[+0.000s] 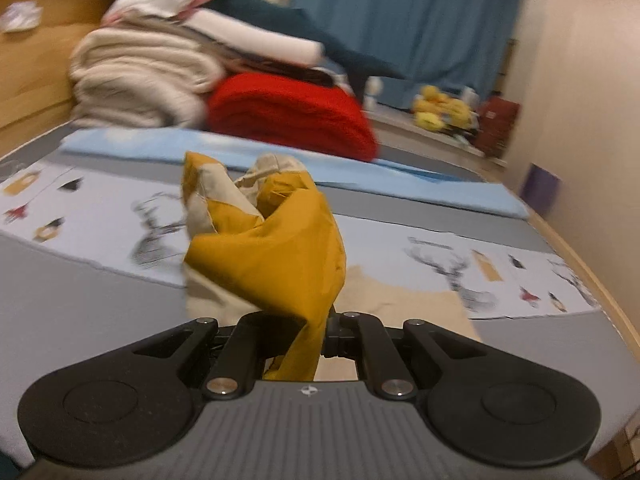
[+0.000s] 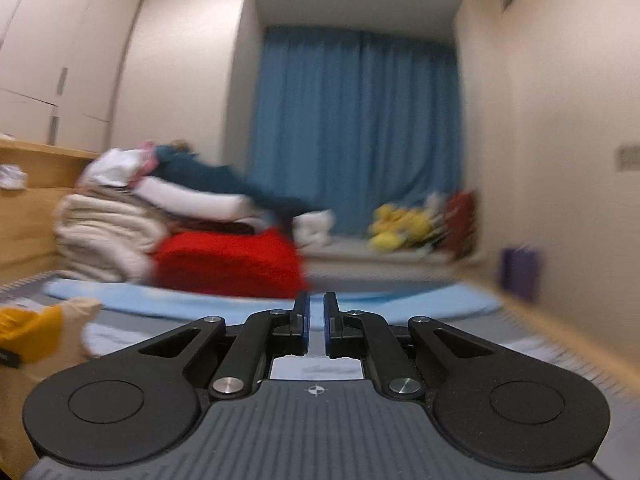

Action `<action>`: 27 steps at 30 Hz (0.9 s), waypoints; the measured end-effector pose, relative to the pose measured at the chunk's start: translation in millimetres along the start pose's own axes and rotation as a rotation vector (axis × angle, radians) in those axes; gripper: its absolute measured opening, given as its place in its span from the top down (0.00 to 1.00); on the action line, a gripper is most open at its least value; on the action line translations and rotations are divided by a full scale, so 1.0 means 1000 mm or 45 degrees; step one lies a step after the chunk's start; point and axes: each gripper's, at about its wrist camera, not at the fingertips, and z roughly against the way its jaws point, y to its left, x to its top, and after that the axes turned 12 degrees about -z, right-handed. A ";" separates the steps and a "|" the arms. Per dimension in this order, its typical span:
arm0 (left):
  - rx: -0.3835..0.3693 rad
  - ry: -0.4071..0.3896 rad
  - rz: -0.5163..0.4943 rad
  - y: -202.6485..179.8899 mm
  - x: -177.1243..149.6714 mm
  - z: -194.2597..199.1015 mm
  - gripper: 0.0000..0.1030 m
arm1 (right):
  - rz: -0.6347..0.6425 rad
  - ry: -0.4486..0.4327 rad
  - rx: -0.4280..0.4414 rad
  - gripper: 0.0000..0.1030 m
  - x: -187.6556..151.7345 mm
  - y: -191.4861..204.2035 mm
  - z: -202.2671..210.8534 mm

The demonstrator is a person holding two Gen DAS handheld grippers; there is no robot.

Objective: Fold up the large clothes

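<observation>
A mustard-yellow and beige garment (image 1: 272, 248) is bunched up and lifted off the bed (image 1: 100, 300). My left gripper (image 1: 310, 320) is shut on a fold of it, and the cloth hangs over and hides the fingertips. More beige cloth (image 1: 400, 304) lies flat on the bed behind. In the right wrist view the same garment (image 2: 36, 332) shows at the far left. My right gripper (image 2: 316, 312) is nearly shut with a narrow gap between its blue pads and holds nothing, above the bed.
A pile of folded clothes, cream (image 1: 136, 80), red (image 1: 292, 116) and dark teal, sits at the bed's head on a light blue mat (image 1: 360, 176). Wooden headboard (image 1: 36, 60) at left. Blue curtain (image 2: 352, 132), yellow plush toys (image 2: 400, 224) and a wall at right.
</observation>
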 end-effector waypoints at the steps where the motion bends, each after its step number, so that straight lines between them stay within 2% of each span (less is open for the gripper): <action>1: -0.018 -0.008 -0.016 -0.014 0.002 -0.003 0.92 | -0.044 0.026 -0.053 0.94 -0.003 -0.018 0.000; 3: -0.072 -0.020 -0.042 -0.044 0.004 -0.009 0.93 | -0.170 0.119 -0.141 0.94 -0.006 -0.049 -0.006; 5: -0.124 -0.024 -0.081 -0.075 0.005 -0.015 0.93 | -0.273 0.132 -0.175 0.94 -0.006 -0.072 -0.007; 10: -0.284 0.004 -0.240 -0.160 -0.008 -0.031 0.94 | -0.267 0.191 -0.203 0.94 -0.010 -0.097 -0.019; 15: -0.421 0.123 -0.475 -0.231 -0.047 -0.055 0.94 | -0.235 0.232 -0.172 0.94 -0.017 -0.095 -0.029; 18: -0.541 0.248 -0.603 -0.256 -0.074 -0.076 0.94 | -0.250 0.262 -0.131 0.94 -0.019 -0.090 -0.027; 19: -0.574 0.293 -0.628 -0.261 -0.082 -0.081 0.93 | -0.260 0.280 -0.113 0.90 -0.021 -0.088 -0.028; 21: -0.637 0.373 -0.642 -0.259 -0.091 -0.091 0.84 | -0.268 0.309 -0.078 0.79 -0.023 -0.081 -0.031; 23: -0.707 0.428 -0.541 -0.243 -0.089 -0.097 0.74 | -0.252 0.351 -0.022 0.65 -0.028 -0.068 -0.035; 25: -0.794 0.470 -0.377 -0.220 -0.081 -0.098 0.54 | -0.262 0.432 0.051 0.61 -0.034 -0.056 -0.043; 26: -0.836 0.483 -0.314 -0.211 -0.077 -0.097 0.36 | -0.280 0.484 0.090 0.60 -0.038 -0.052 -0.047; 27: -0.876 0.491 -0.256 -0.201 -0.073 -0.095 0.25 | -0.311 0.547 0.132 0.59 -0.043 -0.047 -0.051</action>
